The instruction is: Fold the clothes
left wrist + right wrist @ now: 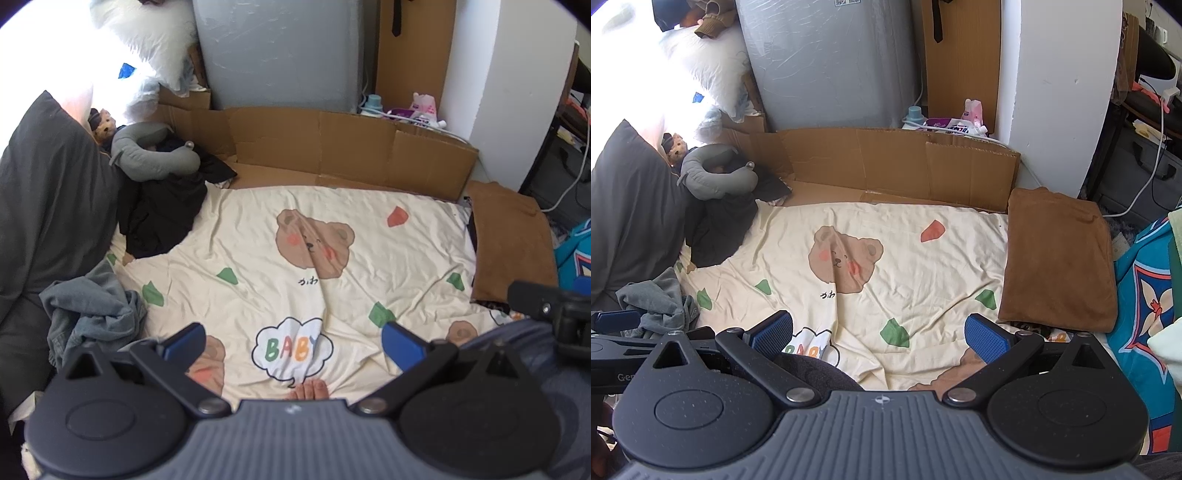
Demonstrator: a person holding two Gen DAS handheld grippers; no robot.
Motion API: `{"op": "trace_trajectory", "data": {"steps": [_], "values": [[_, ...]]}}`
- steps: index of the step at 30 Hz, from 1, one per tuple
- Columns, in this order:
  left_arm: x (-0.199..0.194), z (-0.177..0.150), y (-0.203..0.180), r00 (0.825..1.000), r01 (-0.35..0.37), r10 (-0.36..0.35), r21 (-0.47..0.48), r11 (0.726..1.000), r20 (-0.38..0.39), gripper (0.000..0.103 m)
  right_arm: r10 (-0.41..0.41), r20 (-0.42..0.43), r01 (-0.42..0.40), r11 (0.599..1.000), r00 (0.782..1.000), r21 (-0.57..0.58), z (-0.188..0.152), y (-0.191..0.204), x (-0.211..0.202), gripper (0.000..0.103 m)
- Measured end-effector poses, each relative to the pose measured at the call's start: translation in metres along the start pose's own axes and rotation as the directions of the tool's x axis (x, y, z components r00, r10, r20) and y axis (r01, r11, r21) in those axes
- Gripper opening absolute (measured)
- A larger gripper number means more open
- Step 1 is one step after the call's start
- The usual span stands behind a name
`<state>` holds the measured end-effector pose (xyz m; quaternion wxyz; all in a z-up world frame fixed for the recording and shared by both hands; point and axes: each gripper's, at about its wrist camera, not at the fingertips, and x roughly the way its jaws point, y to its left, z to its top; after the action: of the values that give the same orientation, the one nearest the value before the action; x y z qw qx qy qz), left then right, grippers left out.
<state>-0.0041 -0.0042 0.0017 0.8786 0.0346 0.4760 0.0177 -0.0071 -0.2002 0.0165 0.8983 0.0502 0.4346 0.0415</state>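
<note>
A crumpled blue-grey garment (92, 314) lies at the left edge of the cream bear-print sheet (258, 266); it also shows in the right wrist view (657, 299). A black garment (162, 214) lies bunched at the back left (720, 229). A folded brown garment (1056, 258) lies flat at the right edge (509, 243). My left gripper (293, 341) is open and empty above the sheet's near part. My right gripper (879, 334) is open and empty, a little left of the brown garment.
A dark grey pillow (48, 206) and a grey neck pillow (155, 155) sit at the left. Cardboard (332, 147) lines the back edge against a grey panel and a white wall. A teal patterned cloth (1145, 295) is at the right. Toes (308, 391) show below my left gripper.
</note>
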Motion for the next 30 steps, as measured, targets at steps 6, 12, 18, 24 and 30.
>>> {"op": "trace_trajectory", "data": {"steps": [6, 12, 18, 24, 30], "values": [[0.0015, -0.0007, 0.0021, 1.000, 0.008, -0.008, -0.004, 1.000, -0.004, 0.102, 0.001, -0.001, -0.001, 1.000, 1.000, 0.003, -0.0003, -0.0005, 0.0003, 0.102], [0.0014, -0.0006, 0.0002, 1.000, 0.004, -0.004, -0.001, 1.000, -0.003, 0.102, -0.001, -0.001, 0.001, 1.000, 1.000, 0.004, 0.0002, -0.0010, 0.0005, 0.102], [0.0011, 0.0002, -0.0011, 1.000, 0.000, 0.000, -0.002, 1.000, -0.002, 0.102, -0.002, 0.000, 0.002, 1.000, 1.000, 0.002, -0.0001, 0.0005, 0.0000, 0.102], [0.0010, 0.0015, -0.0010, 1.000, 0.002, -0.002, -0.004, 1.000, -0.005, 0.103, -0.001, 0.001, 0.001, 1.000, 1.000, 0.002, 0.0006, -0.0002, 0.0004, 0.102], [0.0006, 0.0006, -0.0017, 1.000, 0.001, -0.001, -0.004, 1.000, -0.004, 0.102, -0.001, 0.002, 0.001, 1.000, 1.000, 0.002, 0.0011, -0.0001, 0.0005, 0.102]]}}
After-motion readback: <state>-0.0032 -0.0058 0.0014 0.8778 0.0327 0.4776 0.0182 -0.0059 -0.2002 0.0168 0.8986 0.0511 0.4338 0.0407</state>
